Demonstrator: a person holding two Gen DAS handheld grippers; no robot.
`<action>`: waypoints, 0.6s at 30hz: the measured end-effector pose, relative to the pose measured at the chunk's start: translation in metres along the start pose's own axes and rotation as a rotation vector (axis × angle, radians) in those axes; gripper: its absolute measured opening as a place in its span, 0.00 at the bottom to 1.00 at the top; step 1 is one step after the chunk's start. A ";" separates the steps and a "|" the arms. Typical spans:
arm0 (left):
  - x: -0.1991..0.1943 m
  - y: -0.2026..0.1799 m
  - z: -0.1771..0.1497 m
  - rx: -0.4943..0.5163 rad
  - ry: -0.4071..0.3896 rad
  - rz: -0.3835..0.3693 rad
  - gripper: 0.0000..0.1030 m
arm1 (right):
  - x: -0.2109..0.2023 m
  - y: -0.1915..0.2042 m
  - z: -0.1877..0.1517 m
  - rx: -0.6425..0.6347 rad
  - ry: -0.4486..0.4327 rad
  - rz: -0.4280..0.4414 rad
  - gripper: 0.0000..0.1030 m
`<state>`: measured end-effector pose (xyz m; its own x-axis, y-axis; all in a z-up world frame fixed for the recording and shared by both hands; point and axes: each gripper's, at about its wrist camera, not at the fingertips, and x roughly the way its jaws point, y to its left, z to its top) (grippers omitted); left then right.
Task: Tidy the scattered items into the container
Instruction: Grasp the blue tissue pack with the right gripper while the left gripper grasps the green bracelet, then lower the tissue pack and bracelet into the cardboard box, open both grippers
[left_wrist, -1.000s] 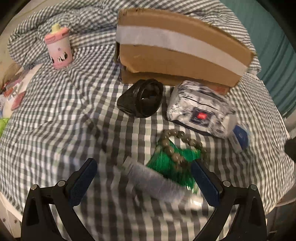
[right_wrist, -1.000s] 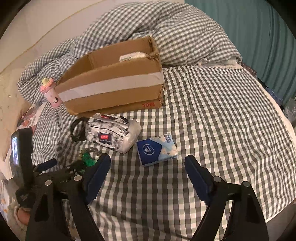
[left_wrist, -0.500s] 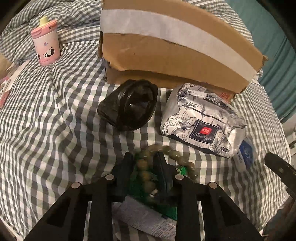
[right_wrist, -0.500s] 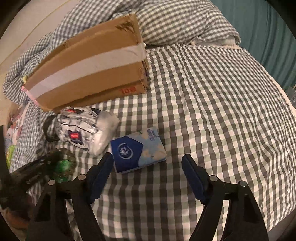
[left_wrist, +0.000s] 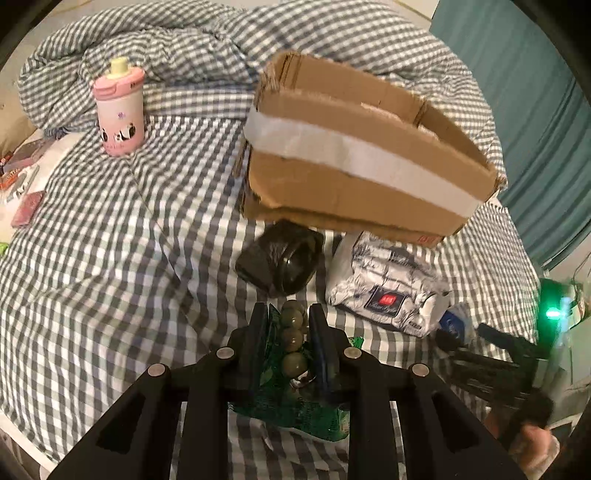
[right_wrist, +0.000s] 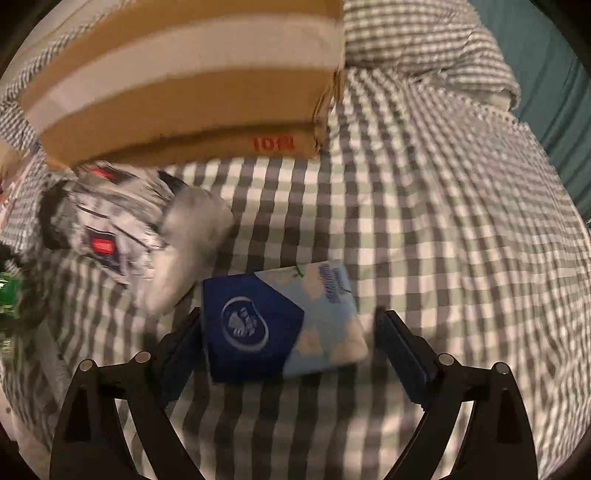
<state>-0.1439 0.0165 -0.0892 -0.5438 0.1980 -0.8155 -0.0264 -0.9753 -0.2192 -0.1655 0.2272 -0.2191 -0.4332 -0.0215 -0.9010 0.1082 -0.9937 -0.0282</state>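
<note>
Little is seen tidied: the bead bracelet (left_wrist: 293, 338) is clamped in the left hand-held gripper (left_wrist: 286, 332), the tissue pack (right_wrist: 282, 325) is straddled by the spread-apart right hand-held gripper (right_wrist: 288, 354), and the cardboard box (left_wrist: 354, 166) is left ahead of both

Left gripper (left_wrist: 289, 332) at 6 o'clock clamps a bead bracelet (left_wrist: 293, 338) over what appears to be a green packet (left_wrist: 295, 413); cardboard box (left_wrist: 354, 173) at 1 o'clock.
</note>
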 end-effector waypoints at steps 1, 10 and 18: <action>-0.001 0.000 0.001 0.001 -0.005 0.004 0.22 | 0.002 -0.001 0.000 0.004 -0.004 0.000 0.89; -0.003 0.005 0.003 0.006 -0.006 0.020 0.22 | -0.051 -0.006 -0.011 0.056 -0.086 -0.010 0.73; -0.031 -0.006 0.005 0.033 -0.056 0.016 0.22 | -0.125 0.010 -0.016 0.029 -0.229 0.019 0.73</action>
<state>-0.1304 0.0152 -0.0599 -0.5906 0.1779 -0.7871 -0.0446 -0.9811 -0.1883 -0.0959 0.2217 -0.1138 -0.6238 -0.0610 -0.7792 0.0934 -0.9956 0.0032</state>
